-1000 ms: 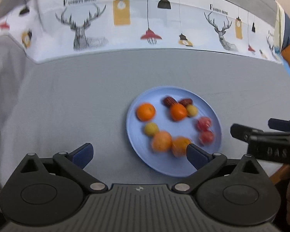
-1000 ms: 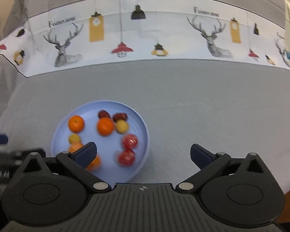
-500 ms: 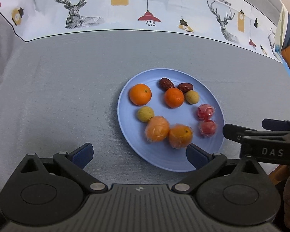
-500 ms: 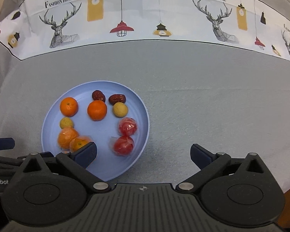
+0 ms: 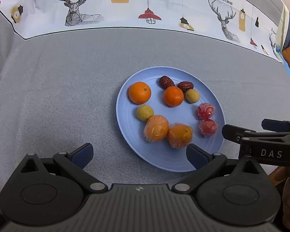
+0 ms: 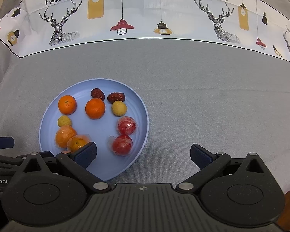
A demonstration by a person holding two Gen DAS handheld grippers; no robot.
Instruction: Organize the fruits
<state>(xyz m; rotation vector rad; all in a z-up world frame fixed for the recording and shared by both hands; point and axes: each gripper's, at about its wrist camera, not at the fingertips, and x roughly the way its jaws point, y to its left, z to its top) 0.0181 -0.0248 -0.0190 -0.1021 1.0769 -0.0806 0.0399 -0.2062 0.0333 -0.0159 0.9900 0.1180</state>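
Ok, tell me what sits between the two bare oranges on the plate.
Nothing: in both wrist views only bare blue plate separates the left bare orange from the right bare orange; the dates lie behind that gap.

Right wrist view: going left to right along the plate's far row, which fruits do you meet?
Bare orange → second bare orange → yellow longan. The two red dates behind them overlap that order and are left out.
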